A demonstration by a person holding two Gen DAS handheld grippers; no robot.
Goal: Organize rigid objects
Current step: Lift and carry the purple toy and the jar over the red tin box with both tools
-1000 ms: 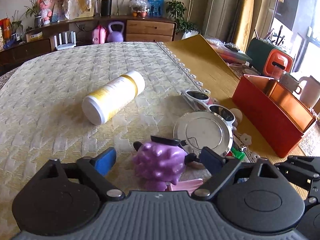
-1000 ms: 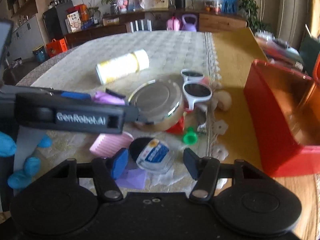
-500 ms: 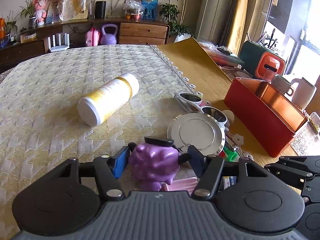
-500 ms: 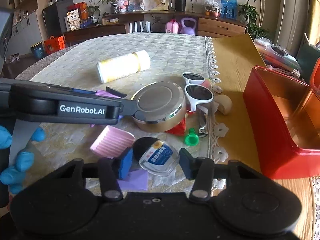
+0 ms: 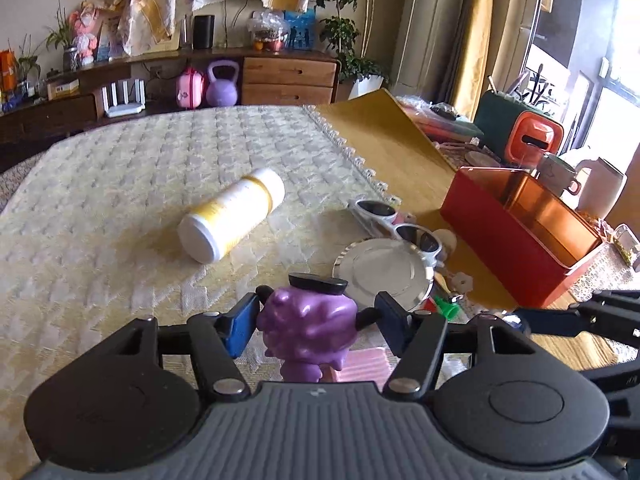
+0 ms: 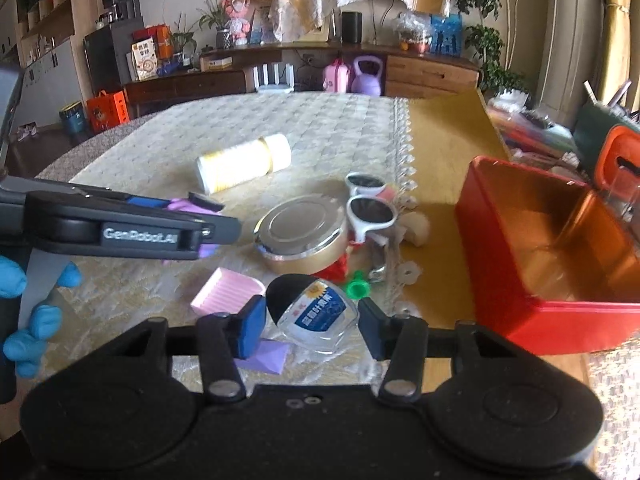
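My left gripper (image 5: pixel 316 320) is shut on a knobbly purple toy (image 5: pixel 308 328) with a black cap and holds it above the yellow tablecloth; it also shows in the right wrist view (image 6: pixel 188 208). My right gripper (image 6: pixel 312 326) is shut on a clear case with a black and blue label (image 6: pixel 316 312), lifted off the cloth. A red open box (image 6: pixel 552 256) stands at the right and also shows in the left wrist view (image 5: pixel 516 236). A white and yellow bottle (image 5: pixel 232 220) lies on its side.
A round silver tin (image 6: pixel 304 236), white sunglasses (image 6: pixel 368 208), a pink ridged block (image 6: pixel 228 292), a purple flat piece (image 6: pixel 268 356) and a green cap (image 6: pixel 358 288) lie on the cloth. Mugs and an orange container (image 5: pixel 536 140) stand beyond the box.
My left gripper has closed on the purple toy and lifted it. My right gripper has closed on the clear case and raised it off the cloth.
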